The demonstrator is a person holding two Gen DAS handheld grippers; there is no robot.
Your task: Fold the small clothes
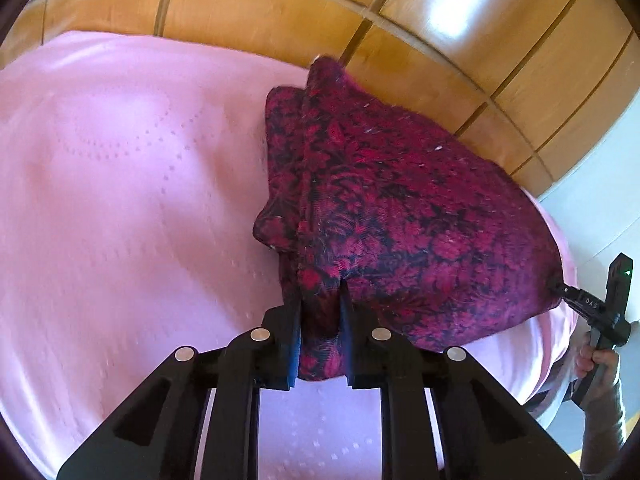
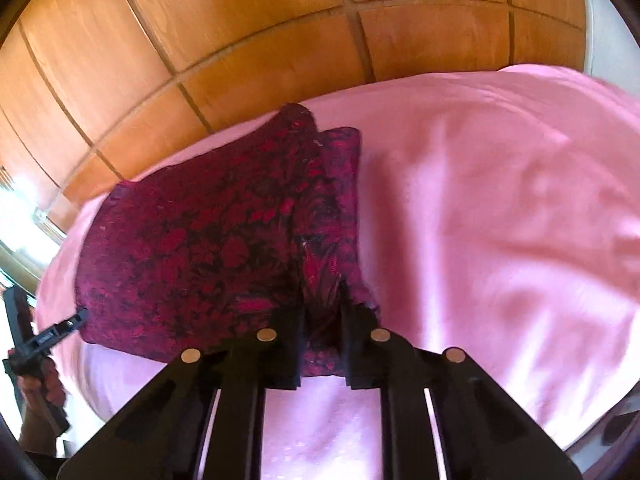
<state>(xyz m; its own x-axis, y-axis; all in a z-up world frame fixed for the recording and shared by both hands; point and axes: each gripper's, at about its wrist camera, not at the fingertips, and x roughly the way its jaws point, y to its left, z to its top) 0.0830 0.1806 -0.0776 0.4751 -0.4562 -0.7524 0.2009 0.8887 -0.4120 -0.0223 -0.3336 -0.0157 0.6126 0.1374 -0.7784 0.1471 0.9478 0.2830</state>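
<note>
A dark red garment with a black floral print hangs stretched above a pink bedspread. My left gripper is shut on one near corner of it. My right gripper is shut on the other near corner of the garment. In the left wrist view the right gripper shows at the right edge, pinching the cloth. In the right wrist view the left gripper shows at the left edge, at the cloth's corner. The far edge of the garment is doubled over and droops toward the bedspread.
A wooden panelled wall rises right behind the bed; it also fills the top of the right wrist view. A bright window area is at the left. A pale wall is at the right.
</note>
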